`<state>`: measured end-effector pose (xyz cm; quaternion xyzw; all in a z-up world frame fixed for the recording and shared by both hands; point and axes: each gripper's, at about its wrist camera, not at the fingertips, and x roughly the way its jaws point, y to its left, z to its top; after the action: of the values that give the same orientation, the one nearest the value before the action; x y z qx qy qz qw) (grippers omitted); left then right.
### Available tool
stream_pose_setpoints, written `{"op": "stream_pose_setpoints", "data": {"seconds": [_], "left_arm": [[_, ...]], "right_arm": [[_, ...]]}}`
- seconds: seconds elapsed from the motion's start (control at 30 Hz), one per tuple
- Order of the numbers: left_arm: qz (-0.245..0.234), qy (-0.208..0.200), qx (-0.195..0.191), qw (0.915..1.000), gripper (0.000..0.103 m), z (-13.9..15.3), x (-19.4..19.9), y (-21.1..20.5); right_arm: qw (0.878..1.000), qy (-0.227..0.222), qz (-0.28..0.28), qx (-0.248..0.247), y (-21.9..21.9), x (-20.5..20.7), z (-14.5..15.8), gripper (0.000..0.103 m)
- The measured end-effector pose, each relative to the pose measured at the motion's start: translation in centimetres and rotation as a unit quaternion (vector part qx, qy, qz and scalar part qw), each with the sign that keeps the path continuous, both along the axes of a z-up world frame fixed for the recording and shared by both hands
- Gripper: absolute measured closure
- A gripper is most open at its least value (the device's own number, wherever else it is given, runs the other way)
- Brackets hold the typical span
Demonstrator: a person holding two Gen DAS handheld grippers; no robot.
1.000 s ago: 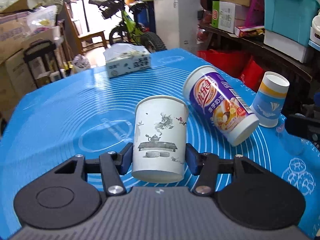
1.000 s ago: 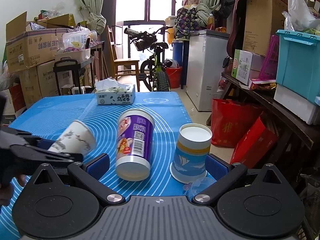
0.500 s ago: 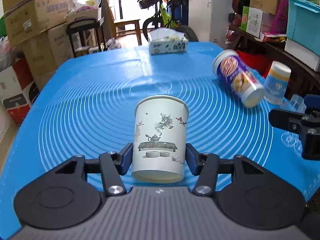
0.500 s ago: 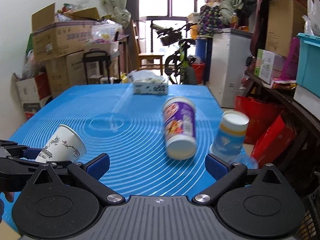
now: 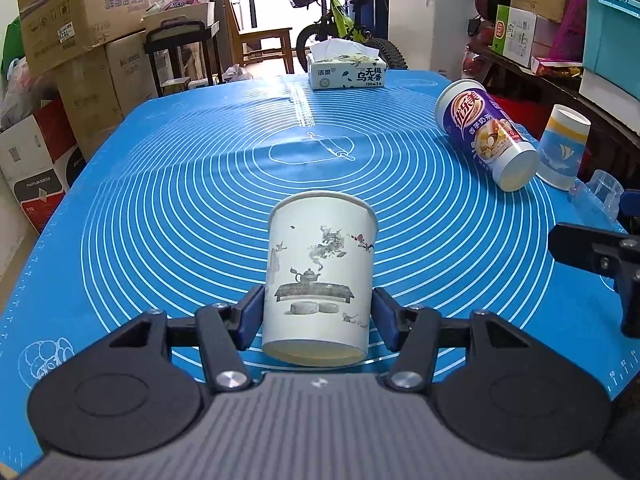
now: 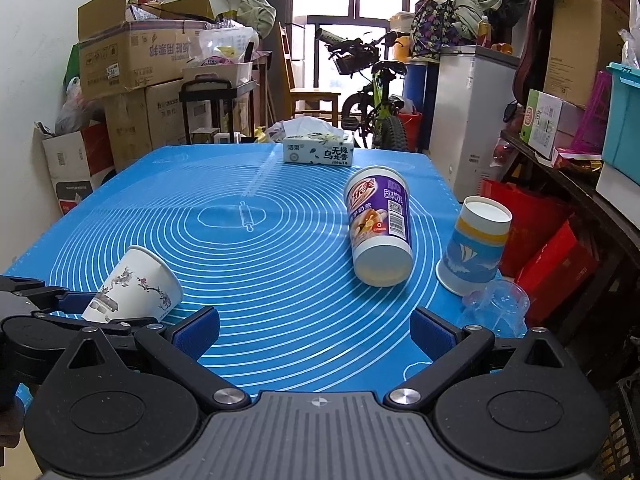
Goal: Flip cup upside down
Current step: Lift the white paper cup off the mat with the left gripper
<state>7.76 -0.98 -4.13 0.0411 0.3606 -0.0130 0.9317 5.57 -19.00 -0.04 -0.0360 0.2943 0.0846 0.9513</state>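
Since the earlier frame the purple cup [image 5: 486,134] has slid toward two o'clock. The left gripper [image 5: 318,316] still clamps the white paper cup [image 5: 320,276] (tilted, above the blue mat [image 5: 160,208]), dead centre between its pads; the right gripper [image 6: 314,330] gapes, holding nothing.

I count three paper cups: a white ink-painted one [image 5: 320,276], a purple milk-tea one [image 5: 486,134], a blue sailboat-printed one [image 5: 562,148]; one clear plastic cup [image 6: 498,308]; one tissue box [image 5: 346,74].

Tissue box [image 6: 318,151] lies behind the tipped can [image 6: 379,226], on the mat [image 6: 280,280].
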Motion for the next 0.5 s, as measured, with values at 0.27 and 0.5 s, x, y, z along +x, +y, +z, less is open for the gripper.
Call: {"op": "stream_pose_setpoints", "data": {"seconds": [0.27,0.5], "left_arm": [[0.001,-0.006,-0.008,1.0000,0.015,0.25,-0.11,0.18],[0.008,-0.018,-0.007,0.9998,0.007,0.90,-0.36,0.53]], "right_arm": [[1.000,-0.001,0.003,-0.009,0.18,0.15,0.22,0.000],[0.999,-0.002,0.022,-0.031,0.88,0.52,0.71,0.000]]}}
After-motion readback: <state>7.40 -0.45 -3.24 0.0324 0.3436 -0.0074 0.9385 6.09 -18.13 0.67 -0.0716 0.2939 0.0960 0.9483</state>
